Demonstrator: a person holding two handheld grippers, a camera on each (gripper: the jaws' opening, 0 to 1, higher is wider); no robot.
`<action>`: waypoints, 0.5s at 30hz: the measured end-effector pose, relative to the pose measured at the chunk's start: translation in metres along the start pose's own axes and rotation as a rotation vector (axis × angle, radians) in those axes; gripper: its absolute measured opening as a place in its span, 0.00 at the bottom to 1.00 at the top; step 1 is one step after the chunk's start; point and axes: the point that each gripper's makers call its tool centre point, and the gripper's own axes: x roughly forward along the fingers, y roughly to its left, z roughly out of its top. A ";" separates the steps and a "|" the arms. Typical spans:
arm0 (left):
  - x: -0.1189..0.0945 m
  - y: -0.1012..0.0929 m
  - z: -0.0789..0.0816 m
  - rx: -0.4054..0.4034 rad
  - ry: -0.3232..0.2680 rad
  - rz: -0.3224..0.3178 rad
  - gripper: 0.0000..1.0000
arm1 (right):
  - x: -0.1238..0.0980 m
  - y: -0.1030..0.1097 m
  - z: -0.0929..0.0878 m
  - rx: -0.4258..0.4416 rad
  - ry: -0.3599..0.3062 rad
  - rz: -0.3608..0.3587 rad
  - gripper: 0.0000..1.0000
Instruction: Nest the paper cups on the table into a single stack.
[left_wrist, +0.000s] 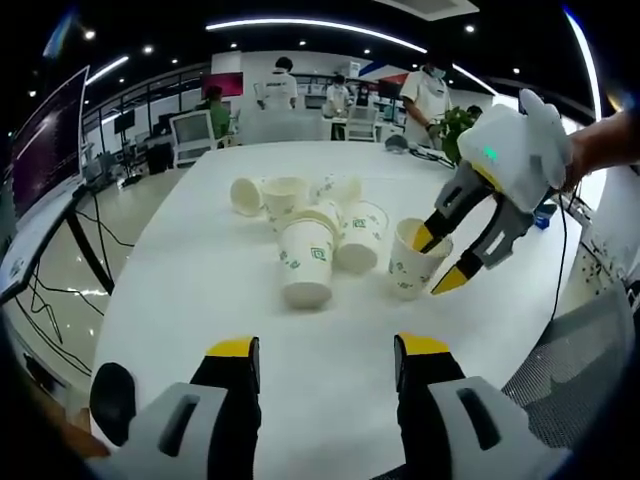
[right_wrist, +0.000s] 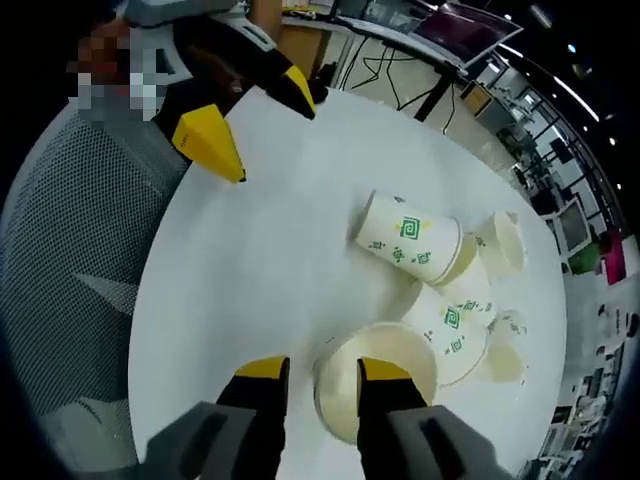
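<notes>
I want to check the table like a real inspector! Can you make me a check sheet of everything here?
Surface: white table, bare around the cups.
Job's things: paper cups bunched mid-table, some upright, some tipped over; not one stack yet.
Clutter: nothing seen near the cups; small things at the far edge, too small to tell.
Grippers: right hand-held gripper has its jaws astride the rim of an upright cup, one inside, one outside, not clamped. Left hand-held gripper open, holding nothing.
Cables: a dark cable at the table's right edge; more under a side desk.
Surroundings: open office, people standing behind, mesh chair.
</notes>
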 end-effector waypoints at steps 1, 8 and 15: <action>0.001 0.001 -0.001 0.000 0.000 0.000 0.53 | -0.001 0.000 0.001 0.006 -0.009 0.002 0.28; 0.000 0.000 0.000 -0.003 -0.004 -0.005 0.53 | -0.007 -0.006 0.002 0.058 -0.037 -0.020 0.36; 0.003 0.002 -0.002 -0.018 -0.009 -0.010 0.53 | -0.018 -0.008 0.011 0.277 -0.135 -0.032 0.47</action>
